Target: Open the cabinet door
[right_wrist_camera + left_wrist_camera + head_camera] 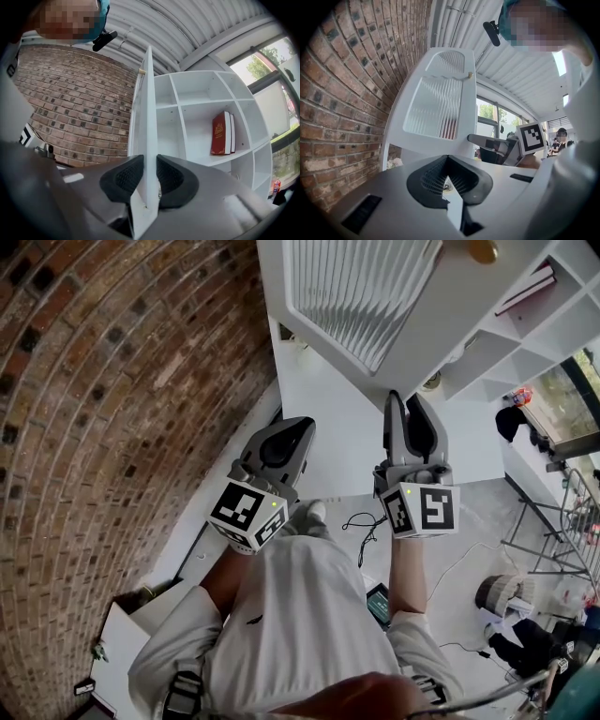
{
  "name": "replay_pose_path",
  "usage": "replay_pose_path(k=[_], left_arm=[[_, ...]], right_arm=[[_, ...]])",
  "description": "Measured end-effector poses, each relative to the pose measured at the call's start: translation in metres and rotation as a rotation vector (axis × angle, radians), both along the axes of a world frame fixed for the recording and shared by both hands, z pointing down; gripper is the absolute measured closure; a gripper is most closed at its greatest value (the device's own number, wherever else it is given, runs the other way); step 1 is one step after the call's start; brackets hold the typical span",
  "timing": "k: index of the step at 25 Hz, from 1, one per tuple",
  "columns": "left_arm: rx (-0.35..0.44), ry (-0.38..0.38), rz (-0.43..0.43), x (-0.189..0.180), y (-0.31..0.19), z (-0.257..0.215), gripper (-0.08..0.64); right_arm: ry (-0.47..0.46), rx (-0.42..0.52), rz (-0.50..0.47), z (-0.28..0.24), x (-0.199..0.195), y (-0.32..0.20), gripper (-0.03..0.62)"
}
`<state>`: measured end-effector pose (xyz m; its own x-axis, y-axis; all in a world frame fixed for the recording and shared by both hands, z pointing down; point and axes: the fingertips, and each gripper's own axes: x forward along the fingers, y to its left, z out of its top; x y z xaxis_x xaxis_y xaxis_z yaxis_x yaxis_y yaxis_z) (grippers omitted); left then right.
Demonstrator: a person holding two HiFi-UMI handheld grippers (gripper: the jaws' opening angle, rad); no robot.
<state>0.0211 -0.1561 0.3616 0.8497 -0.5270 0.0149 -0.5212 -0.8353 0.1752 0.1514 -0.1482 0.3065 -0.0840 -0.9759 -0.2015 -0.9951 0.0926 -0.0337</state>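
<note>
Mid-swing on the cabinet door (pixel 146 117): already standing well out from the shelving (pixel 197 117), edge-on. Pinched at its free edge by the right tool (pixel 149 176), pads narrowly parted and pressed on both faces. Left tool (pixel 447 161) closed on nothing, idle near the brick wall (pixel 347 93). Next, probably: hold the pinch, follow the hinge's arc wider, avoid twisting the panel.

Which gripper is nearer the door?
Right. The right gripper has its jaws clamped on the door edge; the left gripper is shut, off to the side, clear of the door.
</note>
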Motion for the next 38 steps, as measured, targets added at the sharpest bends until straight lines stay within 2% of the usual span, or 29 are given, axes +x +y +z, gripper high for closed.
replay_pose_path(k=[23,38], left_arm=[[-0.013,-0.007,-0.027,-0.022,0.019,0.003,0.551],[-0.027,-0.013,-0.1,-0.076,0.037,0.011,0.551]], right_arm=[[0.002,0.001,-0.1,0.0,-0.049,0.026,0.515],[0.006,0.021,-0.173,0.001,-0.098,0.034,0.515]])
